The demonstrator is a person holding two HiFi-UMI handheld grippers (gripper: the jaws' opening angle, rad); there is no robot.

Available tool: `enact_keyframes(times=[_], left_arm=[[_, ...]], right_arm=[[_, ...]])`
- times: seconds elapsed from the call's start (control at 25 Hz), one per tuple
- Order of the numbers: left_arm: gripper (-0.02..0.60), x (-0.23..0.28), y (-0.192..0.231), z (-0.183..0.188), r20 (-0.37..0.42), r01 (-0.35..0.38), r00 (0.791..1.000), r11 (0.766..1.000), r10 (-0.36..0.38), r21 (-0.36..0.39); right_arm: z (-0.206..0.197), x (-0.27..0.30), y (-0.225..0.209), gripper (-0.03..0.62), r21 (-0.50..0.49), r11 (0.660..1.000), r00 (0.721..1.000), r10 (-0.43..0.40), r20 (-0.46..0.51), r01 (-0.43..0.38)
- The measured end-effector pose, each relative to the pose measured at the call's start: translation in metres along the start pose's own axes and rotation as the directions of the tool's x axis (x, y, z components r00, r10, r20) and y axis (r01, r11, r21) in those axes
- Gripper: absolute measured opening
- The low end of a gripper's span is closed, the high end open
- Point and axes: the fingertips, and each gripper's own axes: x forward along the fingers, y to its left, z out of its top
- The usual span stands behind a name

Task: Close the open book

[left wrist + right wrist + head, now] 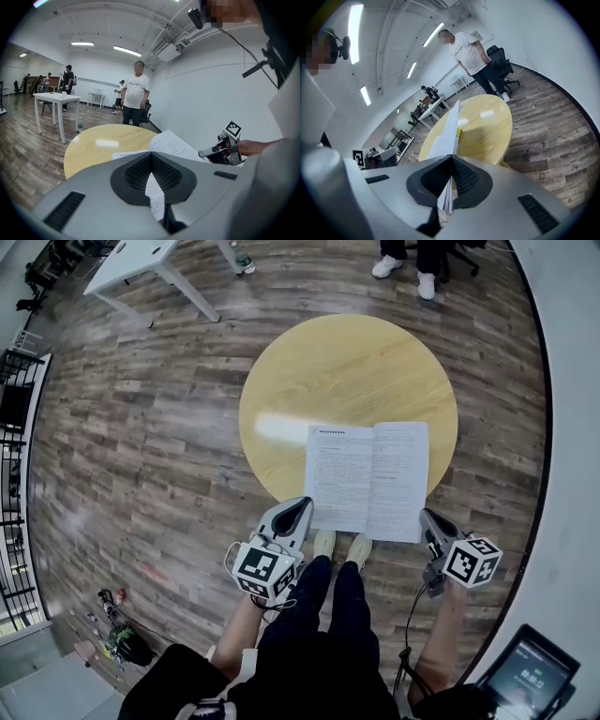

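Two grey hand-held grippers hold one book by its near corners. The left gripper (302, 509) has its jaws pressed together on a thin printed leaf at the near left corner; the left gripper view shows the sheet running down through the slit between the ribbed black pads. The right gripper (427, 518) is clamped on the near right corner, with a thicker sheaf of pages pinched edge-on between its jaws in the right gripper view.

The white open paperback book (367, 479) is spread flat with its printed pages up. It sits over the near right edge of the round pale-yellow wooden table (347, 371), and its near part hangs past that edge above the person's pale shoes (323, 542).

Grey-brown wood-plank floor (141, 446) surrounds the table. Beyond the table's far edge stands a person in a white T-shirt (136, 91), with a black office chair (499, 56) behind. A white rectangular table (131, 259) stands well apart, off to the far left.
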Motion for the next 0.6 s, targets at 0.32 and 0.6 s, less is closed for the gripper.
enact_keyframes(times=[0.32,0.6], left_arm=[[-0.002,-0.013,0.012,0.0,-0.002,-0.027,1.0,0.999,0.027,-0.021],[-0.002,-0.026,0.029,0.002,0.001,-0.048,0.999,0.998,0.048,-0.039]], right_arm=[[0.003,0.011,0.016,0.008,-0.004,1.0,1.0,0.016,-0.016,-0.016],[0.005,0.026,0.033,0.008,-0.017,0.999,0.999,0.028,-0.037,-0.029]])
